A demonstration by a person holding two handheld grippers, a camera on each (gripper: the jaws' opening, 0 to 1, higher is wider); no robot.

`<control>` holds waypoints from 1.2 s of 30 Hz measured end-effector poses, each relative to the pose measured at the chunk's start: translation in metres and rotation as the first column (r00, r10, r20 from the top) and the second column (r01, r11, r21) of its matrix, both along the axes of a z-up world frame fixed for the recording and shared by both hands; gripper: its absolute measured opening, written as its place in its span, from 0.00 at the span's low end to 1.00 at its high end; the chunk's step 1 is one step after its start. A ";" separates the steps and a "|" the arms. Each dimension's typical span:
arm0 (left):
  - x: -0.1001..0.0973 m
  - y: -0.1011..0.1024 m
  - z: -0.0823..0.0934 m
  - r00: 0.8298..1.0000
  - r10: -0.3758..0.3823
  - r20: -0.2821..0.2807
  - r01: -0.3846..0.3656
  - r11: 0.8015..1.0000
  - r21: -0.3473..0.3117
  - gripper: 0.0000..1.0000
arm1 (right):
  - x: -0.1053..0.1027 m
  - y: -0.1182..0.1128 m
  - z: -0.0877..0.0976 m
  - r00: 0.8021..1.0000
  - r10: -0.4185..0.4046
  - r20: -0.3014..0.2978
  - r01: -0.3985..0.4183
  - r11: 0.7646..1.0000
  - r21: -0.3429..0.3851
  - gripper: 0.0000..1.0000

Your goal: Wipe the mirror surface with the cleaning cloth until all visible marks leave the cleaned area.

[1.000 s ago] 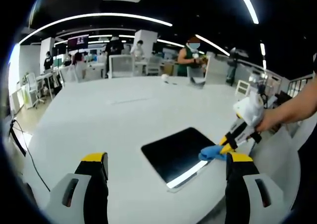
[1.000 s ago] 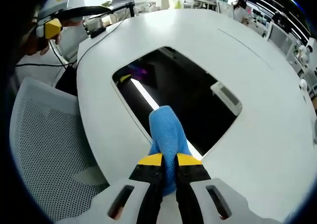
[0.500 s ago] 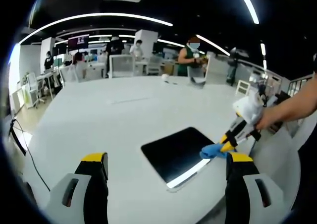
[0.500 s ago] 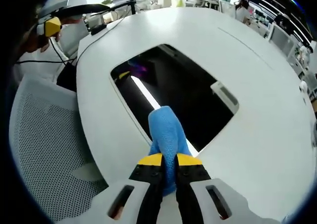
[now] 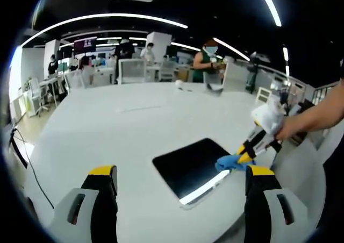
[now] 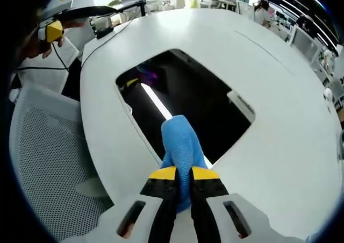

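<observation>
Right gripper view — blue cleaning cloth (image 6: pixel 181 142), bunched, pressing dark mirror (image 6: pixel 199 100).

white table (image 5: pixel 134 119) — mesh chair (image 6: pixel 48 162) beside it | ceiling light strips (image 5: pixel 107 18)

My right gripper (image 6: pixel 183 174) covers the cloth's (image 6: pixel 181 141) near end, and the cloth hides the mirror's (image 6: pixel 188 100) edge beneath it. The mirror is too dark for me to tell any marks on it. In the left gripper view, my left gripper's (image 5: pixel 181 179) jaws are cut off at the bottom edge.
</observation>
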State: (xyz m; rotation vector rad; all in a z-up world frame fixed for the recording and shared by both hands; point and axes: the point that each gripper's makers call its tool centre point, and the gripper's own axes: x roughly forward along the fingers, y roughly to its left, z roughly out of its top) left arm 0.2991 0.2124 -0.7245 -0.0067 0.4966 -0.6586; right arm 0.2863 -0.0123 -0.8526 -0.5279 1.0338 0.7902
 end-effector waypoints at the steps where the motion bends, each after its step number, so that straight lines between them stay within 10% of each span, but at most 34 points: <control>1: 0.000 0.000 0.000 1.000 0.000 0.000 0.000 1.000 0.000 1.00 | 0.001 0.000 0.000 1.000 -0.015 -0.009 0.015 1.000 0.005 0.03; 36: -0.005 0.003 -0.010 0.999 0.015 -0.028 -0.015 1.000 0.002 1.00 | 0.057 -0.008 -0.001 0.999 -0.039 -0.014 0.039 0.999 -0.008 0.03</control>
